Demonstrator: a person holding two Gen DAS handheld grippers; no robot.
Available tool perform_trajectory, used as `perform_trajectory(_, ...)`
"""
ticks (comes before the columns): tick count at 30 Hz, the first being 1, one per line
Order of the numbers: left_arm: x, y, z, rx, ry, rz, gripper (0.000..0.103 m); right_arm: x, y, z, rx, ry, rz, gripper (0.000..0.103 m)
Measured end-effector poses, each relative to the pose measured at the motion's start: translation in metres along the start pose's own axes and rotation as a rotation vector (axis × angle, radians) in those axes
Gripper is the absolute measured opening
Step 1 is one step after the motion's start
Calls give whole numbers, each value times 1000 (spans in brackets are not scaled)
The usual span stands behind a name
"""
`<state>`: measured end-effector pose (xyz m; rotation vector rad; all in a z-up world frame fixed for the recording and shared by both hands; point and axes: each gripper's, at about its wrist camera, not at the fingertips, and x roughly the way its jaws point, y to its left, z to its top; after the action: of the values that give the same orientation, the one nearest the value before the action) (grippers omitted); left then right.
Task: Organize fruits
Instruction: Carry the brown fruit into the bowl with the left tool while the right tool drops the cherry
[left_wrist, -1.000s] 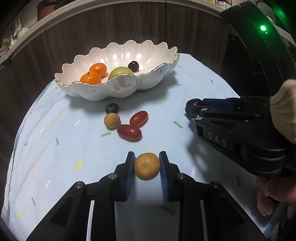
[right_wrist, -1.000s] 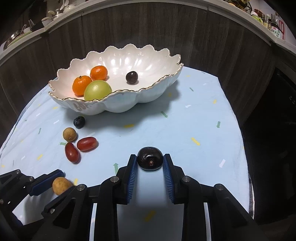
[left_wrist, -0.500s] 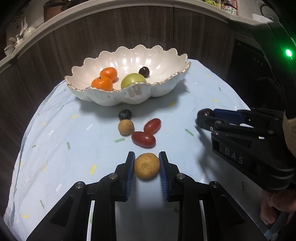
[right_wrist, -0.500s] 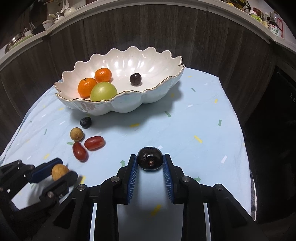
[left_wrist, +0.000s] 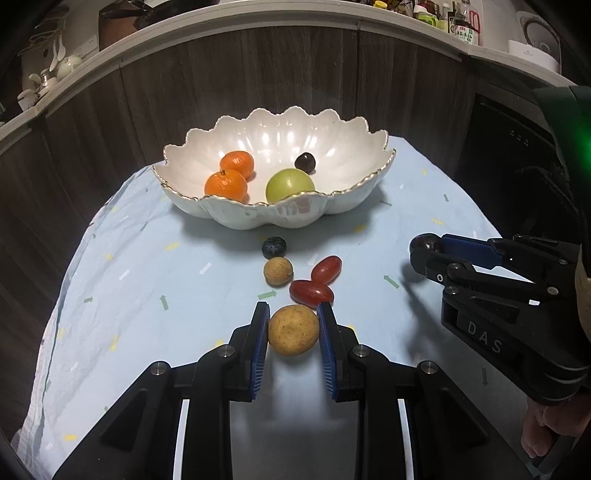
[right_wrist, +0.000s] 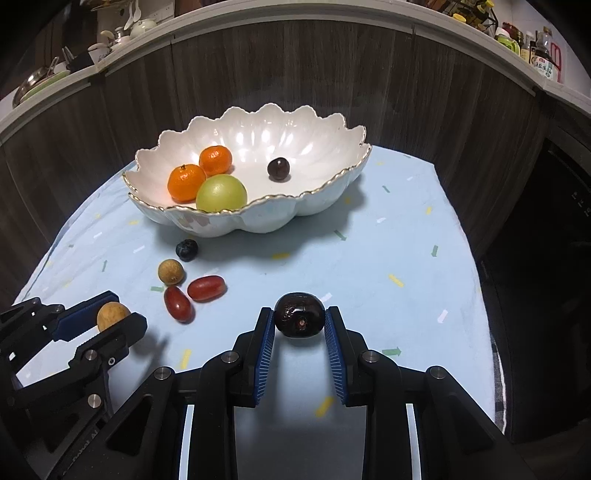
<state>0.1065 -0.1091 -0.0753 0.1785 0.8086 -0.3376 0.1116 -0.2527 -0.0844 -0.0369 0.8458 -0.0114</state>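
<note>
My left gripper is shut on a tan longan and holds it above the cloth; it also shows in the right wrist view. My right gripper is shut on a dark cherry, raised over the cloth. The white scalloped bowl holds two oranges, a green fruit and a dark cherry. On the cloth before the bowl lie a blueberry, a second longan and two red grapes.
The blue patterned cloth covers a round table with dark wood panels behind. The table edge drops off at right. A shelf with dishes and bottles runs above the panels.
Both grippers have risen and drawn back from the bowl, each still holding its fruit. The fruit on the cloth and in the bowl has not moved.
</note>
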Motion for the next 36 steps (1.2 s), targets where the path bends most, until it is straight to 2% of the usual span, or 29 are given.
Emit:
perform_trajectory(17, -18, 38, 35, -21, -77, 17, 27, -25, 28, 32, -6, -66, 4, 30)
perform_trajectory(27, -15, 65, 74, -39, -126, 45, 27, -23, 35, 65, 9, -107, -18, 30)
perform_trajectory(36, -2, 77, 103, -20, -160, 77, 27, -8, 36, 88, 20, -110, -34, 30)
